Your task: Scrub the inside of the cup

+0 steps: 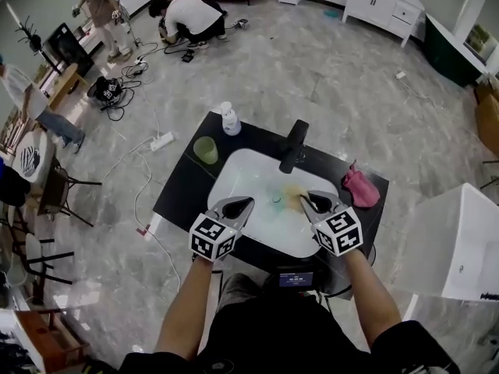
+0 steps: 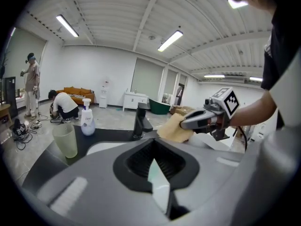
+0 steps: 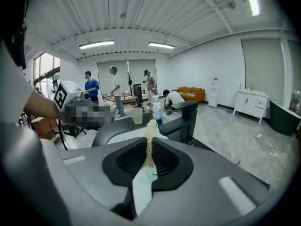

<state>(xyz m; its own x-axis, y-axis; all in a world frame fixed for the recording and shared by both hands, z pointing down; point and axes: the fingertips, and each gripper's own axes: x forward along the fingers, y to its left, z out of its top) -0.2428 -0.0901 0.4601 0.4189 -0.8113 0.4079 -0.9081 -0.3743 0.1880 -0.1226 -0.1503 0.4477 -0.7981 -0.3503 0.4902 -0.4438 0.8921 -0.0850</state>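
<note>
Cup (image 1: 206,149): upright on the black counter (image 1: 181,189), left of the sink (image 1: 238,170), untouched.
Left gripper (image 1: 243,204): clenched on nothing, over the sink's near edge; probably free to fetch the cup.
Right gripper (image 1: 310,200): clamped on a yellow cloth (image 2: 173,129), held over the basin, likely ready for scrubbing.
Pink rag (image 1: 360,187): lies on the counter's right end, out of the way.

Soap bottle (image 1: 229,119), pink rag (image 1: 360,188)
</note>
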